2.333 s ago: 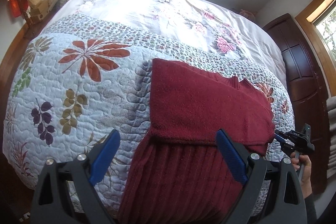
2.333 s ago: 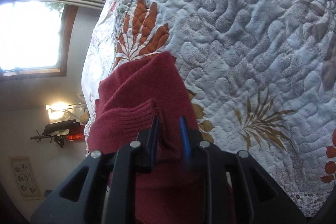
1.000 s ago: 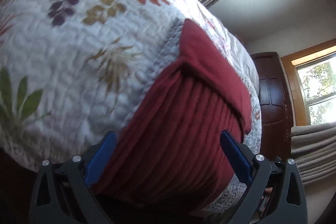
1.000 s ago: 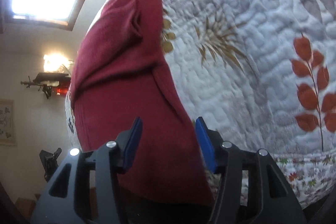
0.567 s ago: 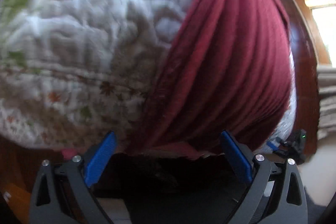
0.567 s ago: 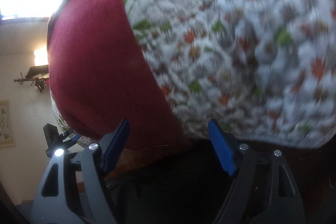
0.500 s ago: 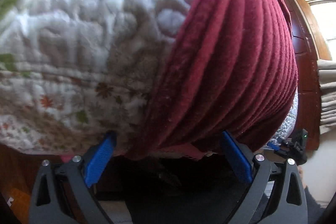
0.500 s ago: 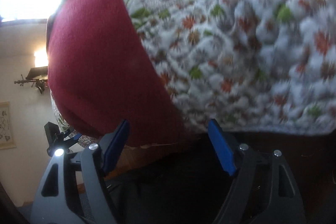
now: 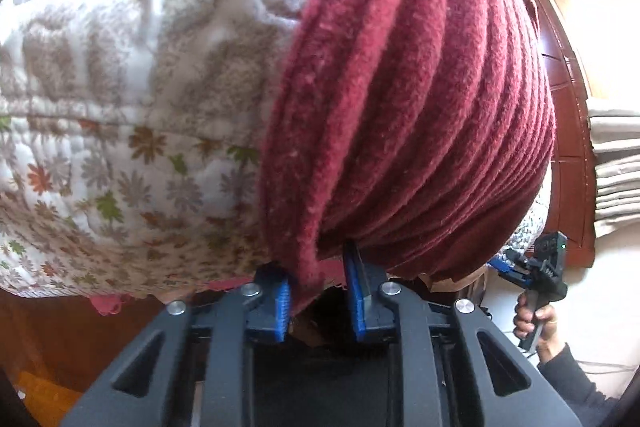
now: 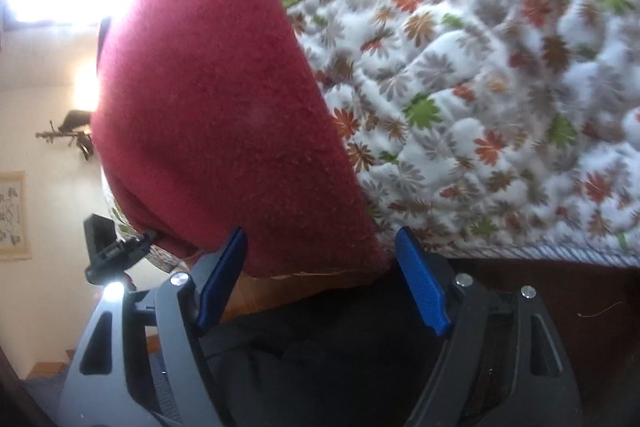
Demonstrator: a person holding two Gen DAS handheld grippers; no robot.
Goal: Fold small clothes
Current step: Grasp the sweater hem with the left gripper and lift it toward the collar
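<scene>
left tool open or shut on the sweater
Shut on it: the left tool has both blue pads pinching the sweater hem hanging off the quilt.

Bed [image 9: 132, 75] covered by a white quilt [image 10: 480, 75], stitched in puffed swirls, grey leaf shapes on top. Along its near edge, a border band printed with small orange, green and brown flowers hangs down the bed's side. Dark red ribbed sweater [image 9: 420, 87] lies directly on the quilt, draped over that near edge; its hem hangs below the border.
</scene>
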